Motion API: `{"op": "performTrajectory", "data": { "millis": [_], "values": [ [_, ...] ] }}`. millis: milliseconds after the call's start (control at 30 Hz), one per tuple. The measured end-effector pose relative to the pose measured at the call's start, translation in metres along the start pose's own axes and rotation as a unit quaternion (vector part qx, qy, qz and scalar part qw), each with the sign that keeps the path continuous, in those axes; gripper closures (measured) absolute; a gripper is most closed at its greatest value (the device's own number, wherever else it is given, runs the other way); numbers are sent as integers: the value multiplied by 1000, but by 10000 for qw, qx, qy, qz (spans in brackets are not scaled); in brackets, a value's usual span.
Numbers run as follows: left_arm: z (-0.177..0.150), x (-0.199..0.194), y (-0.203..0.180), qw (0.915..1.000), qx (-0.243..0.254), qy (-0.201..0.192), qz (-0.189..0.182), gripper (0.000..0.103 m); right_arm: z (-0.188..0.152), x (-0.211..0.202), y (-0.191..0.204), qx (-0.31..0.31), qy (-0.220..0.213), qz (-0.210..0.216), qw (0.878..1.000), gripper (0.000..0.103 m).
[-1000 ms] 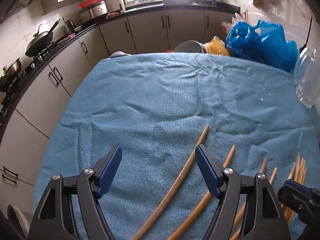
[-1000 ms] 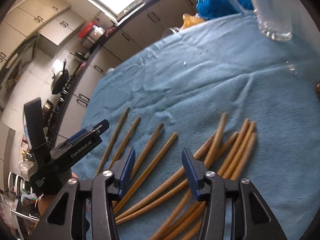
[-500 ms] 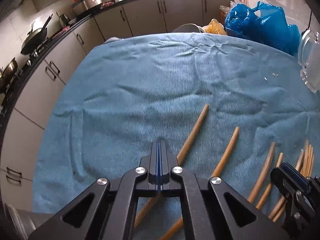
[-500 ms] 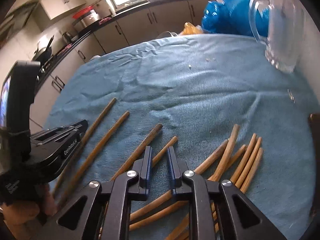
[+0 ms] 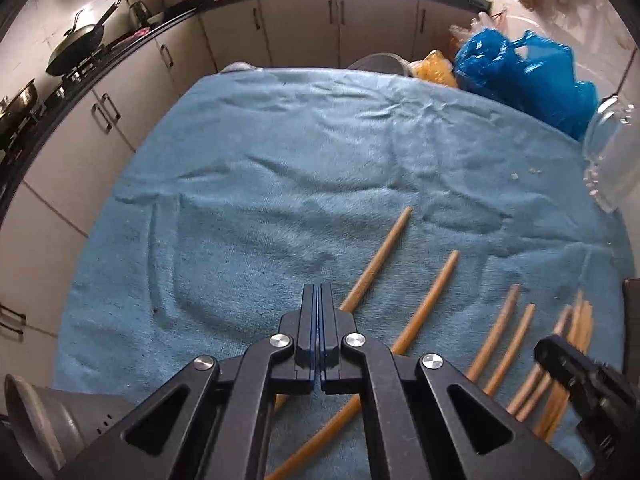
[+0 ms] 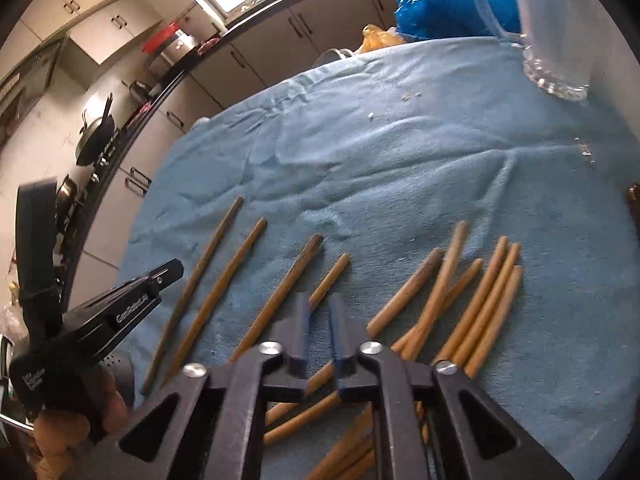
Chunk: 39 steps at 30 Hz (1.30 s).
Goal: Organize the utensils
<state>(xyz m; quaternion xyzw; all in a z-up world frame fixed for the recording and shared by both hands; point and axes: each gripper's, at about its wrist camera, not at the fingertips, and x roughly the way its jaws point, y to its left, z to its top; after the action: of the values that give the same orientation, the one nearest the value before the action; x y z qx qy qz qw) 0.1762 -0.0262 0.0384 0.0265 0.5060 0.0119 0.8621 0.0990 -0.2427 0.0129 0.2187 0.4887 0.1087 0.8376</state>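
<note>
Several wooden chopsticks [image 6: 476,312] lie on a blue towel [image 6: 400,168]. Some lie spread apart on the left [image 6: 224,280], the others bunched on the right. My left gripper [image 5: 319,292] is shut and empty, just left of the leftmost chopstick [image 5: 376,260]. It also shows in the right wrist view [image 6: 168,270]. My right gripper [image 6: 319,304] is nearly shut with a narrow gap between its jaws, above the middle chopsticks, holding nothing that I can see.
A clear glass jar [image 6: 548,40] lies at the towel's far right, also in the left wrist view [image 5: 612,160]. A blue plastic bag [image 5: 520,76] and a metal bowl [image 5: 380,62] sit at the far edge. Kitchen counters with a wok [image 5: 76,48] run along the left.
Both grippers closed from wide open within the last second. Since half a second ago the left stays shut; the right view has tilted and shifted slightly.
</note>
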Motion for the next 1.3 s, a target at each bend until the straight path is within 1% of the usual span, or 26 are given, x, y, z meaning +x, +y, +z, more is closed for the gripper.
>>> {"op": "performTrajectory", "data": {
  "millis": [67,100,133,167,200,267,367,433,533,567,600,767,800,833,867,900,933,967,1033,1100,1167,1300],
  "values": [
    [0,-10,-1,9998,1,-140,-108,101,1,-13,-6,67,-207,35,9998,82],
    [0,-14,-2,9997,16,-183,-173,94,3,-22,-12,113,-343,-29,9993,81],
    [1,-14,-3,9996,43,-200,-206,81,6,-28,-18,150,-430,-111,9989,80],
    [1,-13,-6,9995,101,-225,-185,75,8,-31,-24,193,-441,-109,9988,80],
    [2,-10,-7,9995,154,-268,-85,68,9,-32,-29,259,-406,-57,9988,80],
    [2,-2,-8,9994,204,-254,151,68,11,-32,-36,388,-319,-1,9987,80],
    [4,13,-5,9992,223,-103,310,68,13,-30,-37,368,-270,-188,9988,80],
    [6,21,-3,9989,198,-68,417,68,12,-25,-34,307,-119,-416,9986,80],
    [8,30,-2,9984,204,-38,535,65,9,-18,-33,242,16,-565,9981,80],
    [9,30,-3,9980,207,-125,592,64,9,-15,-34,261,44,-669,9974,80],
    [10,31,-5,9977,237,-116,623,62,9,-14,-35,292,34,-759,9967,80],
    [12,33,-12,9961,407,-195,764,62,15,-8,-29,241,69,-1125,9933,80],
    [11,33,-13,9959,440,-214,763,66,14,-8,-25,145,73,-1220,9924,81],
    [10,32,-14,9965,486,-210,645,91,14,-8,-22,44,70,-1245,9922,88],
    [9,33,-16,9973,561,-121,453,101,15,-7,-22,-5,72,-1249,9921,91],
    [8,32,-19,9968,604,-112,502,103,15,-8,-20,-43,52,-1296,9915,93],
    [7,29,-20,9974,595,-107,390,103,14,-10,-21,-33,25,-1269,9919,95],
    [6,26,-20,9981,554,-109,229,103,13,-12,-22,0,-3,-1197,9928,96],
    [3,17,-18,9990,415,-168,21,103,9,-19,-27,127,-75,-1007,9948,96],
    [2,6,-13,9988,231,-223,-357,103,5,-31,-29,161,-258,-799,9963,96],
    [0,-8,-7,9969,42,-325,-721,103,1,-43,-29,166,-401,-650,9969,96],
    [-4,-35,-2,9911,-146,-492,-1225,103,-10,-69,-21,135,-665,-364,9970,96]
  ]
}}
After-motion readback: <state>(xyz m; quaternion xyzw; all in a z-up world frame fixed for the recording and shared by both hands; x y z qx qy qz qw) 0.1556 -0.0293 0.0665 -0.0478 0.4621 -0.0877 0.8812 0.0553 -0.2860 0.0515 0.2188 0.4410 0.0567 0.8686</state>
